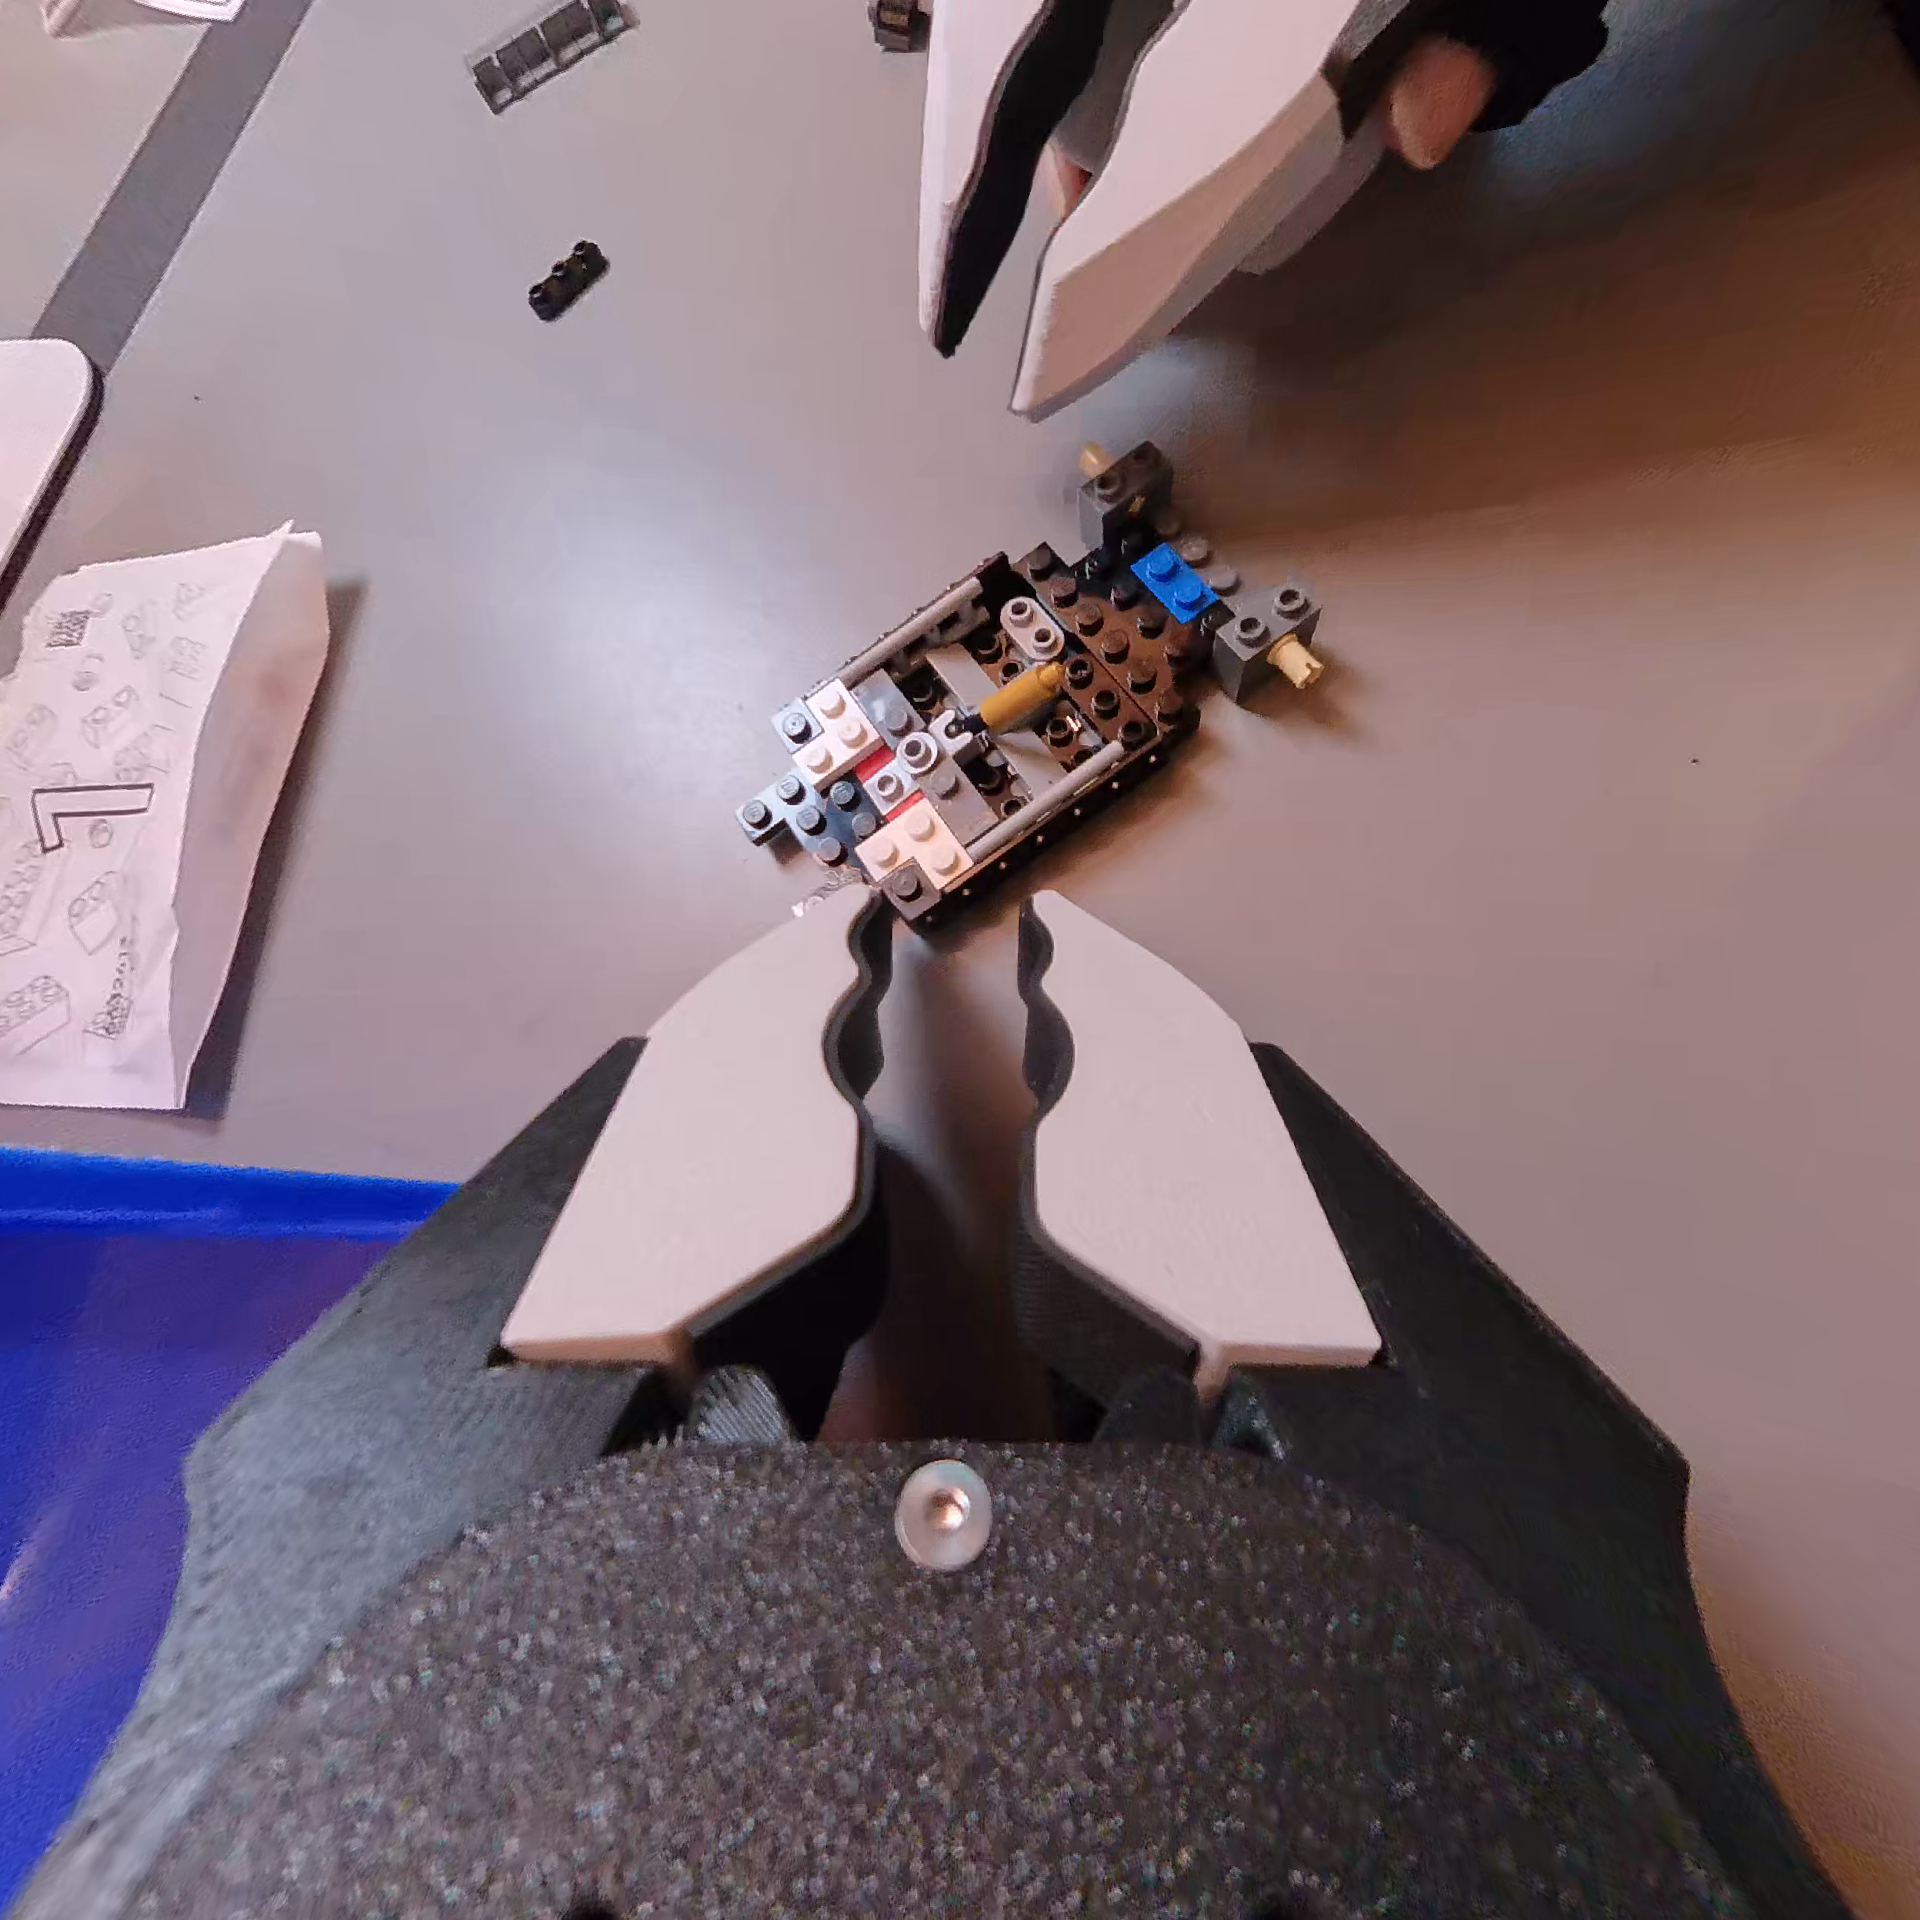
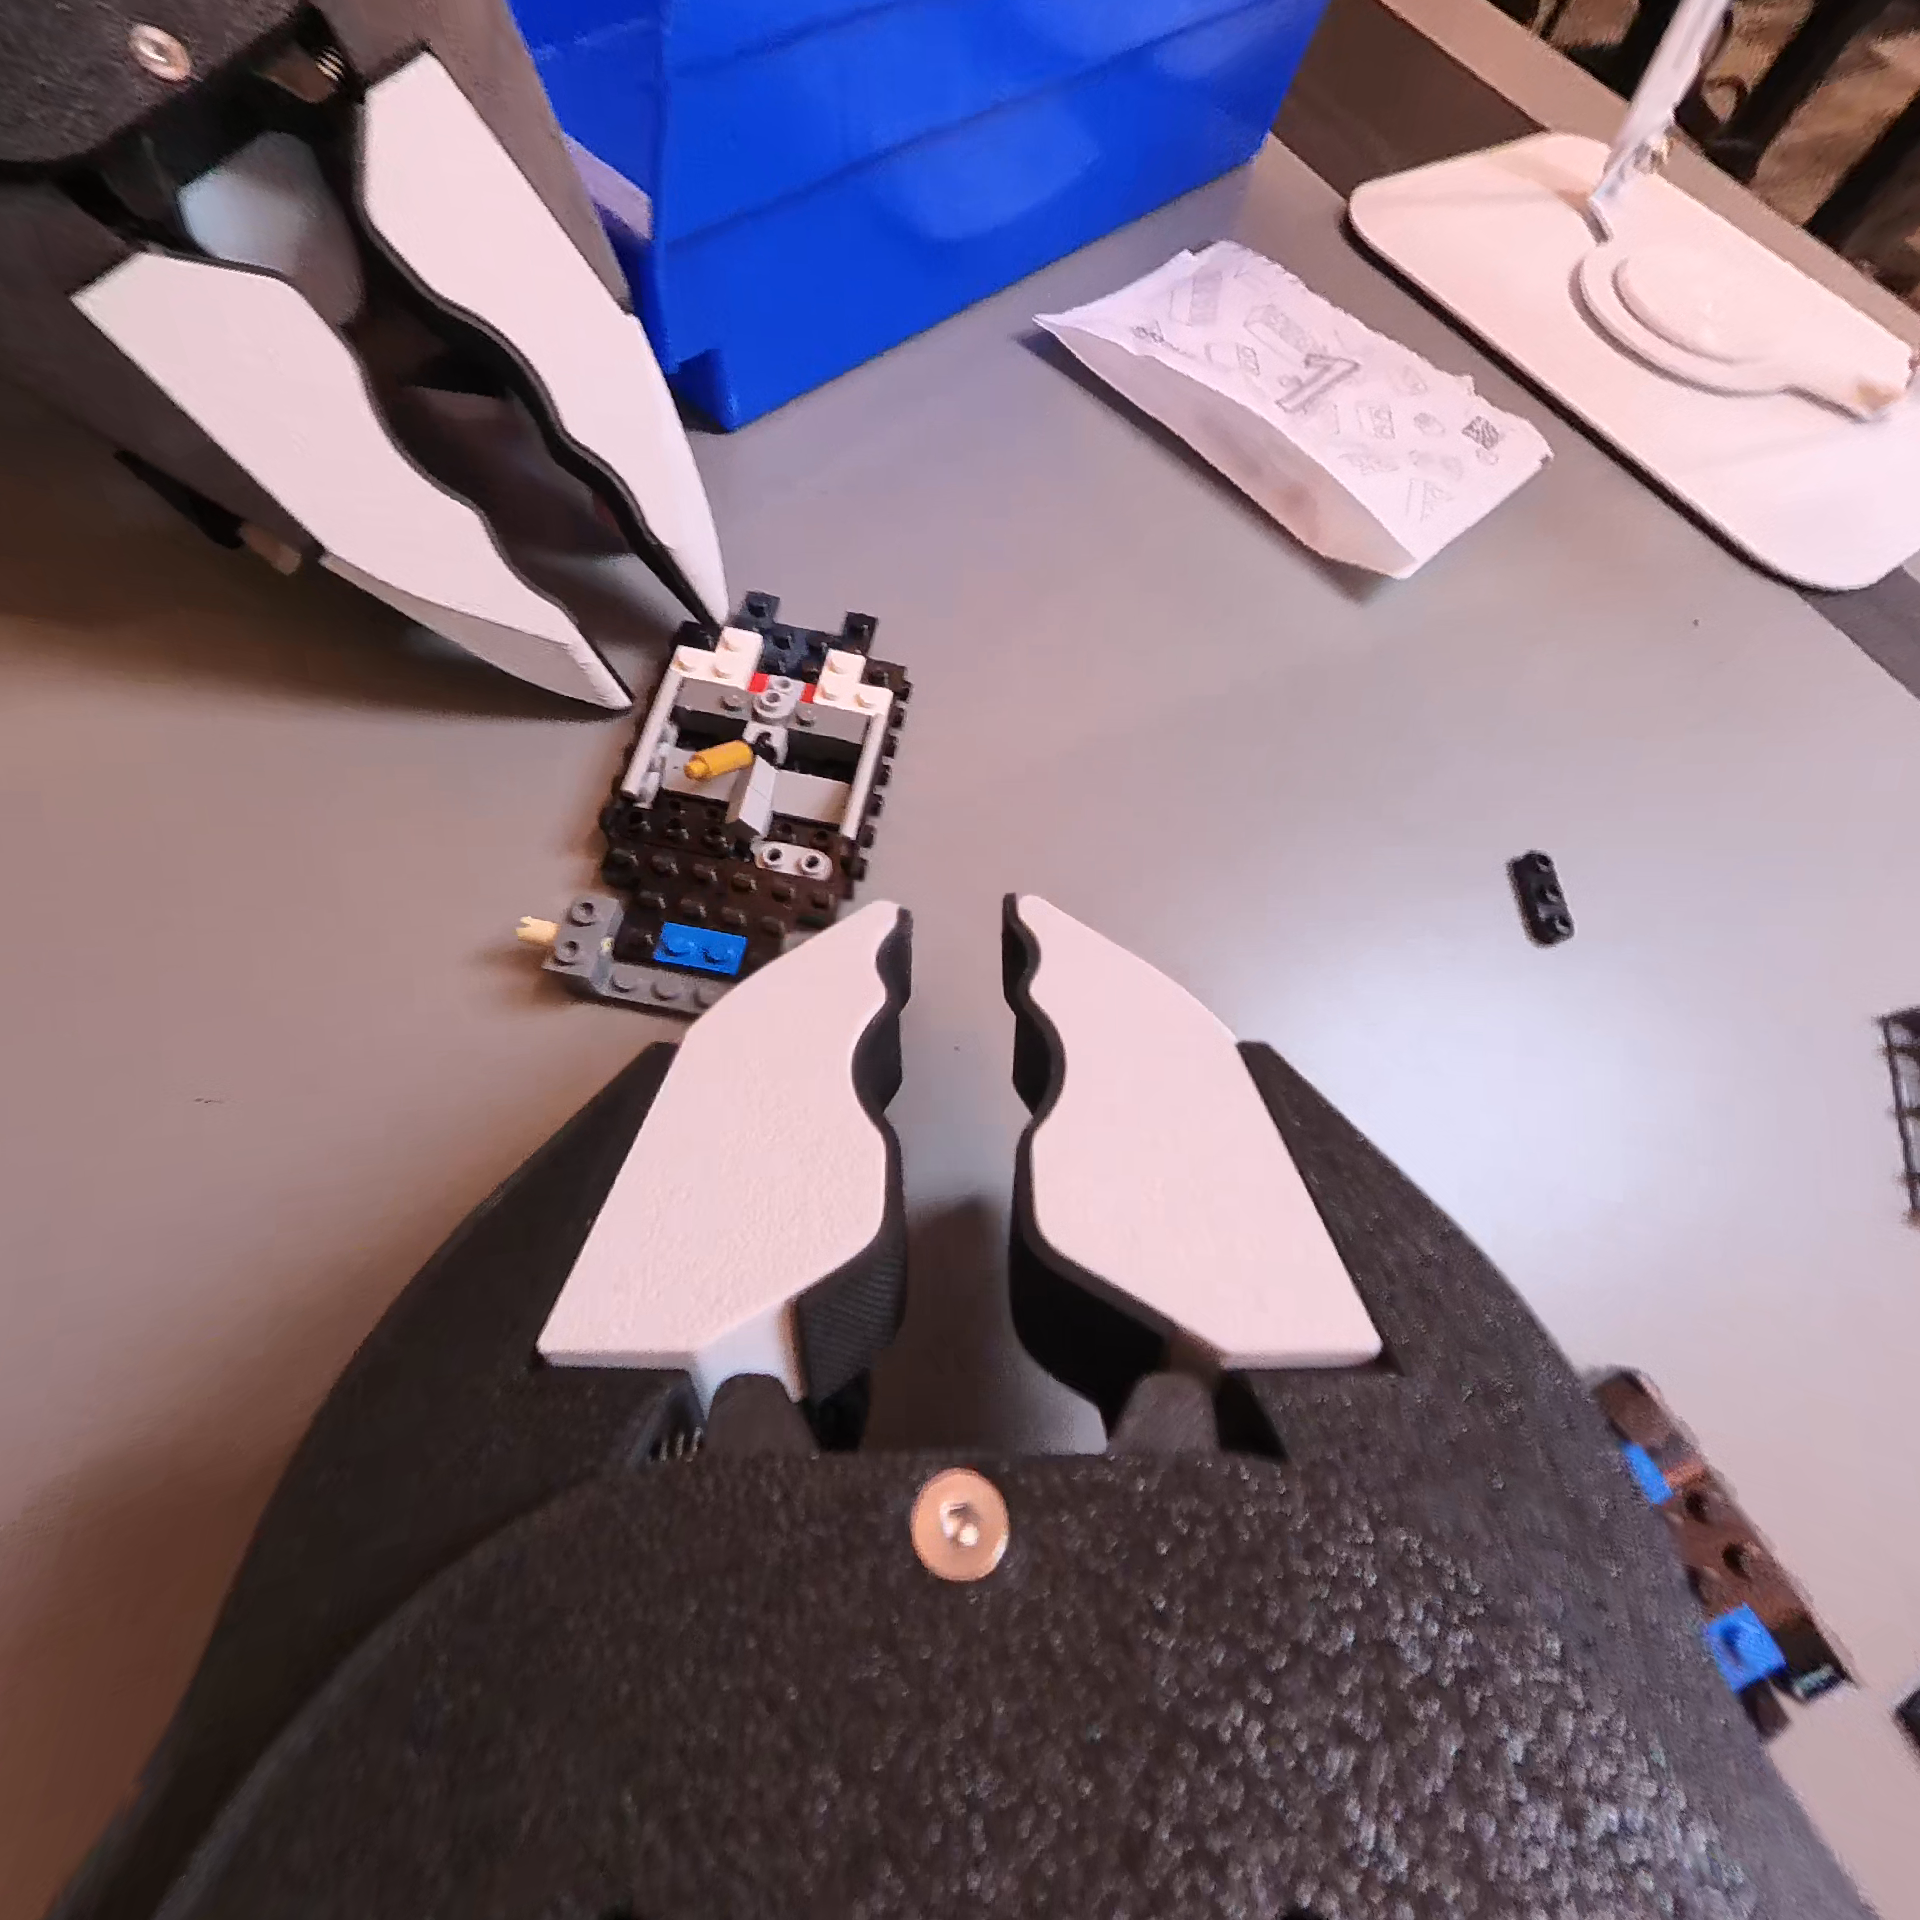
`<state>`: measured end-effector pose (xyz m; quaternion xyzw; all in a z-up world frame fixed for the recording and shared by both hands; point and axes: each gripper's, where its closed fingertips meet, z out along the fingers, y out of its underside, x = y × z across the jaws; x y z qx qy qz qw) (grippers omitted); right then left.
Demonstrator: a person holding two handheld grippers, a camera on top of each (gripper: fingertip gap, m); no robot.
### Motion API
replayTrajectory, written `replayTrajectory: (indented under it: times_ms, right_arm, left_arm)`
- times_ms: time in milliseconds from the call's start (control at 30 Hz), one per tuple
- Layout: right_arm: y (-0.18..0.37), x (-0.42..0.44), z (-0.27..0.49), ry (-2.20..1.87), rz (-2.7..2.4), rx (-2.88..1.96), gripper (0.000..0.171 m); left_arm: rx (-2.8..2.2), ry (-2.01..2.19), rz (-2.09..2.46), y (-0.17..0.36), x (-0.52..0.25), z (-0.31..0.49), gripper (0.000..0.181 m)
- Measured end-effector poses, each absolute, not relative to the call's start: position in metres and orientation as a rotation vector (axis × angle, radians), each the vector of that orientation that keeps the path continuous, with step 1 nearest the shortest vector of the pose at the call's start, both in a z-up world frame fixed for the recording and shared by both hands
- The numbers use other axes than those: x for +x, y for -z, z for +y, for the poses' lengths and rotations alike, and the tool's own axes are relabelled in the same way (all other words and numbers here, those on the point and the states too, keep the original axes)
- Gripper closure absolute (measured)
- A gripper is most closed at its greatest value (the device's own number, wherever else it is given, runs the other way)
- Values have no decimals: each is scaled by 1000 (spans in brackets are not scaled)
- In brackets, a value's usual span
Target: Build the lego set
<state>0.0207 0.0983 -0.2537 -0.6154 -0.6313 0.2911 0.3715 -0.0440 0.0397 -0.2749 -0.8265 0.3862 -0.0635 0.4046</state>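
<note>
Grey surface (image 1: 1558,935) carries a half-built brick model (image 1: 997,727): a black studded base with grey rails, white corner bricks, a blue plate (image 1: 1174,587) and a tan pin (image 1: 1023,691) lying loose inside the frame. The left gripper (image 1: 951,914) stands open and empty, its fingertips at the model's white-brick end, seemingly touching the edge. The right gripper (image 2: 956,920) is also open and empty, hovering just beside the axle end near the blue plate. The model looks well short of finished: no wheels sit on its side pegs, and loose parts lie apart, a small black brick (image 2: 1541,897) and a dark grille piece (image 1: 551,47) among them. A printed paper bag (image 2: 1299,405), a blue bin (image 2: 883,208) and a white stand (image 2: 1662,343) lie farther off.
</note>
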Motion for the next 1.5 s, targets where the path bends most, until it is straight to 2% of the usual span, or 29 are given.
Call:
replayTrajectory:
  times_ms: [300,667,1267,1500]
  right_arm:
    - [267,21,93,-701,-1698,-1594,156]
    - [264,21,55,-832,-1870,-1446,157]
    - [271,24,59,-749,-1906,-1456,156]
    - [270,23,51,-770,-1936,-1423,156]
  left_arm:
    - [-2092,149,960,273,-48,41,160]
    - [-2139,236,973,276,-47,32,161]
    - [-2112,466,986,272,-26,20,142]
    - [-2102,458,1001,273,-24,20,141]
